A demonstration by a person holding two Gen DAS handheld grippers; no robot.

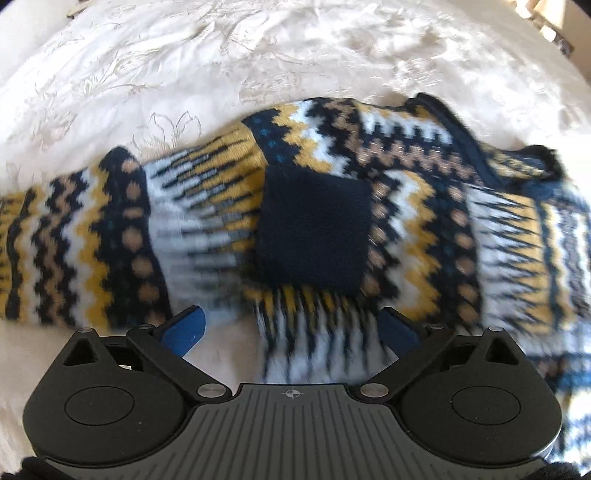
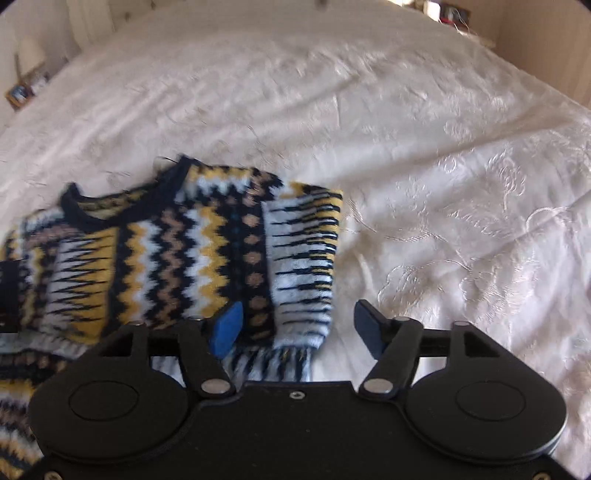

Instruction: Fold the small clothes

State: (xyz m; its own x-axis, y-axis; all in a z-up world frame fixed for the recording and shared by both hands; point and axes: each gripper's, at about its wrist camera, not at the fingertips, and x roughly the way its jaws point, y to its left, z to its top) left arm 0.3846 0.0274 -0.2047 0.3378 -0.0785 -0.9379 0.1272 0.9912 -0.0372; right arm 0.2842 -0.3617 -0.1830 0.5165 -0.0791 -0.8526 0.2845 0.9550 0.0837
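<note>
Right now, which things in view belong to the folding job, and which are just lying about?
Part of the job:
- patterned knit sweater, sleeves folded in
- left gripper, open
- right gripper, open
- white bedspread it lies on

Lying about:
- small clutter at the bed's far corner, too blurred to name

Wide-open left tool above patterned sweater

A knitted sweater lies flat on a bedspread, its sleeves folded in over the body and one cuff resting on the middle. The neckline points towards the far side of the bed. Right of the sweater the bedspread runs on to its right edge.
</note>
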